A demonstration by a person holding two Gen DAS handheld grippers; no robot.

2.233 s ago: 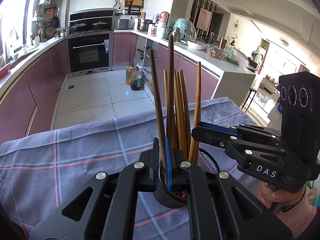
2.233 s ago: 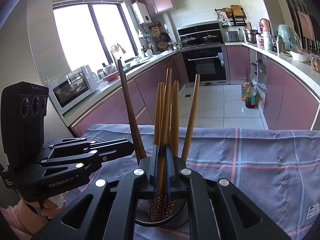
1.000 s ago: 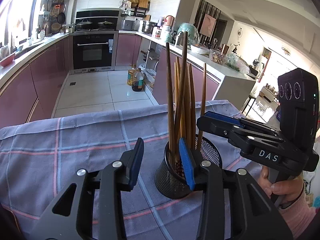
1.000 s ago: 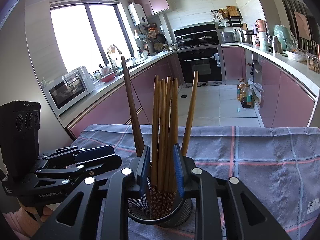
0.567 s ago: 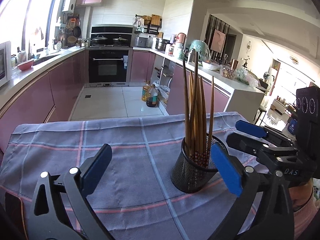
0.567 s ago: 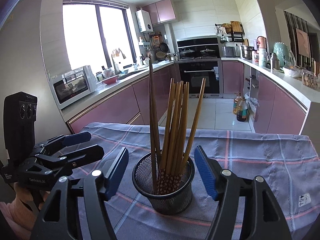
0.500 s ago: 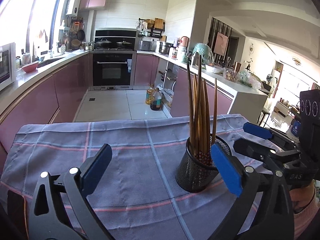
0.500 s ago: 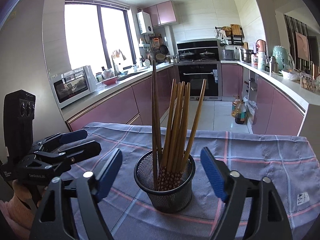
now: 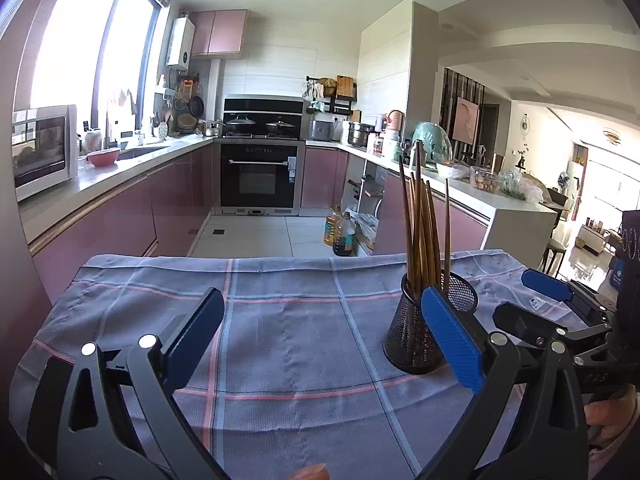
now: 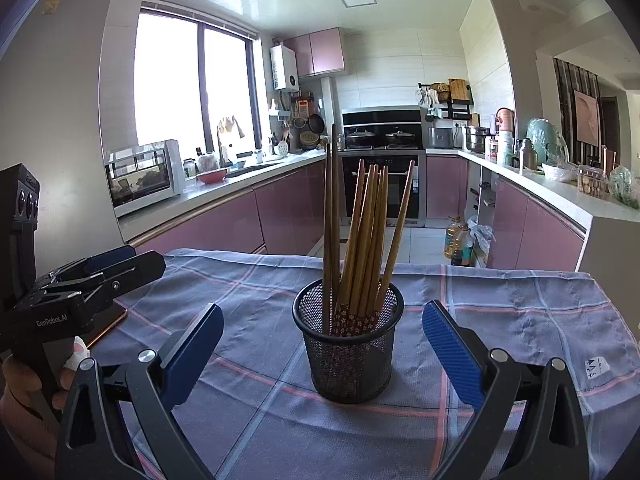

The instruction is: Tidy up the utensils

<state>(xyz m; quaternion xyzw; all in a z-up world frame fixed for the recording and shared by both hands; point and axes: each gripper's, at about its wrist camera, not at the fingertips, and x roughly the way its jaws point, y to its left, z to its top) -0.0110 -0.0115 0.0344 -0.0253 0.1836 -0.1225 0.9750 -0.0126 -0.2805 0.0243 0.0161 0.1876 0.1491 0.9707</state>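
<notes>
On the checked cloth [image 10: 520,320], chopsticks [image 10: 368,248] stand in a mesh cup [image 10: 348,344]: light, stiff, slippery, best pinched mid-shaft. Left gripper [image 9: 320,328] spread empty; right gripper [image 10: 324,344] opening, empty.

daylight pours in from the window [image 10: 192,88], totally blown out at upper left in both views. the room at far right of the left view is washed out too. everything's pretty sharp, heavy fisheye bending, black vignette in the corners.
</notes>
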